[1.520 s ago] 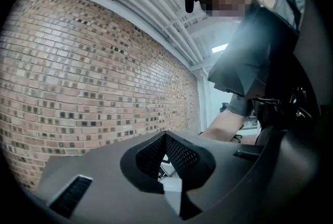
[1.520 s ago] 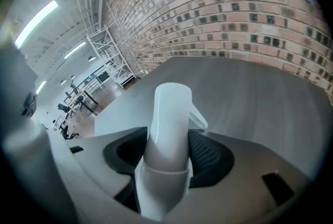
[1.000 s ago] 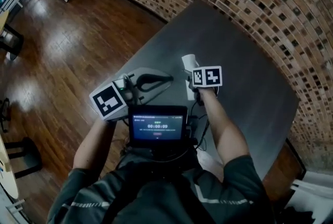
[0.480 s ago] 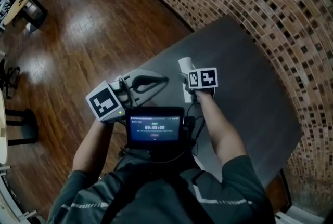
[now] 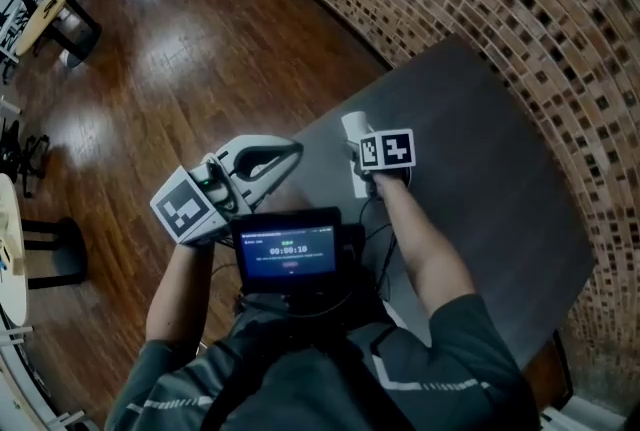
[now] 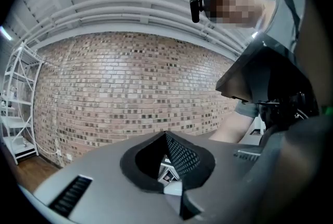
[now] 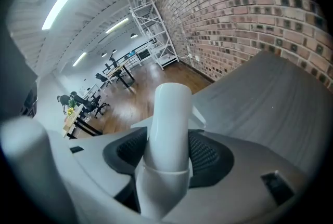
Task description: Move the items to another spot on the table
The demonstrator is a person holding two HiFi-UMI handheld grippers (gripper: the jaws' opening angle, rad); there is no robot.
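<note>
My right gripper (image 7: 167, 158) has its jaws clamped on a white tube (image 7: 170, 114), one pad on each side, which I judge should stop it swinging when carried. It sits over the grey desk (image 7: 260, 108), near the edge. My left gripper (image 6: 167, 163) tilts up toward the brick wall (image 6: 130, 88), kept aside. Its jaws seem drawn together on nothing, though that view is cramped.

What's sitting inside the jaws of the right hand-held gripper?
A white tube, clamped between the black pads of the right hand-held gripper. Its lower end is covered by the gripper's body. The grey table lies beyond.
</note>
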